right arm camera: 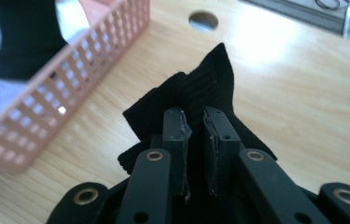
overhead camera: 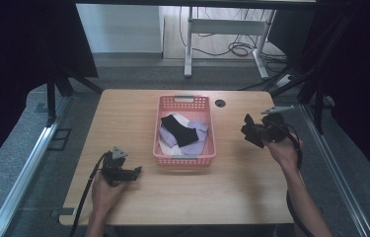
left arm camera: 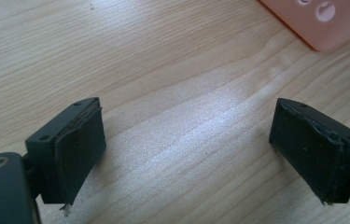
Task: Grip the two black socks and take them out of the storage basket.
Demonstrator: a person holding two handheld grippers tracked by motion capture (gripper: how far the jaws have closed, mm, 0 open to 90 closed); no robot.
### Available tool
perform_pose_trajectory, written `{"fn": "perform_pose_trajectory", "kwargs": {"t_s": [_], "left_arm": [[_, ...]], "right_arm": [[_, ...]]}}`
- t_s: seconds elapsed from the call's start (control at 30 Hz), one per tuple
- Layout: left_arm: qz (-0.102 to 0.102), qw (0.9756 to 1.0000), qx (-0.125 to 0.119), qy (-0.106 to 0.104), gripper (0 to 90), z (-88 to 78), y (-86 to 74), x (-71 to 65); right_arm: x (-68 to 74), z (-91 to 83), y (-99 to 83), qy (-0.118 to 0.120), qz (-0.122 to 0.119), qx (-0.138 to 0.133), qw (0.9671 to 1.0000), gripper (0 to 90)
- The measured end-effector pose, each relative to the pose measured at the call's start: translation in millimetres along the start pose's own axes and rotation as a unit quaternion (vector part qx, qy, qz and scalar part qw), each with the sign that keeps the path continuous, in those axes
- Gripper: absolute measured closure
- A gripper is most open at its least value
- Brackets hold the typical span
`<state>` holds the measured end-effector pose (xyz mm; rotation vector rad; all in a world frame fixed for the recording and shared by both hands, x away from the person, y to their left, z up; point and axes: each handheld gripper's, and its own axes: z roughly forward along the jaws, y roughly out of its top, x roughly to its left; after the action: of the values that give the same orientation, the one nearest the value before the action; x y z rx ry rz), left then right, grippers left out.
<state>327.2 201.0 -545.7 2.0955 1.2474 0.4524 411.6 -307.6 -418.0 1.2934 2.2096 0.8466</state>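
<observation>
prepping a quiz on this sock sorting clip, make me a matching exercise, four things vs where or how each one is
Things:
1. left gripper
2. right gripper
3. pink basket
4. black sock

States:
a. mid-table, clothes inside
b. pinched between jaws, beside the basket
c. jaws wide apart over bare wood
d. jaws closed on fabric

Pairs: 1-c, 2-d, 3-a, 4-b

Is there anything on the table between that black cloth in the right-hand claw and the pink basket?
Nothing visible. The right claw holds the black cloth right of the basket, with bare table between them.
</observation>
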Motion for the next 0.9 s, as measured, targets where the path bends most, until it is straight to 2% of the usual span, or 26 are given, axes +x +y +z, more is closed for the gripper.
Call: {"fn": "perform_pose_trajectory", "kwargs": {"t_s": [0.37,0.57,0.7,0.9], "left_arm": [[0.000,1.0000,-0.001,0.000,10.1,0.1,0.0,0.0],[0.000,1.0000,-0.001,0.000,10.1,0.1,0.0,0.0],[0.000,1.0000,-0.001,0.000,10.2,0.1,0.0,0.0],[0.000,1.0000,-0.001,0.000,10.2,0.1,0.0,0.0]], "right_arm": [[-3.8,36.7,-40.0,-0.022,0.006,0.031,0.9993,79.7],[-5.6,53.5,-56.4,-0.016,0.019,0.050,0.9984,76.5],[-9.1,52.5,-60.6,0.002,0.032,0.046,0.9984,70.2],[-12.4,40.4,-54.5,0.011,0.048,0.030,0.9984,62.6]]}}
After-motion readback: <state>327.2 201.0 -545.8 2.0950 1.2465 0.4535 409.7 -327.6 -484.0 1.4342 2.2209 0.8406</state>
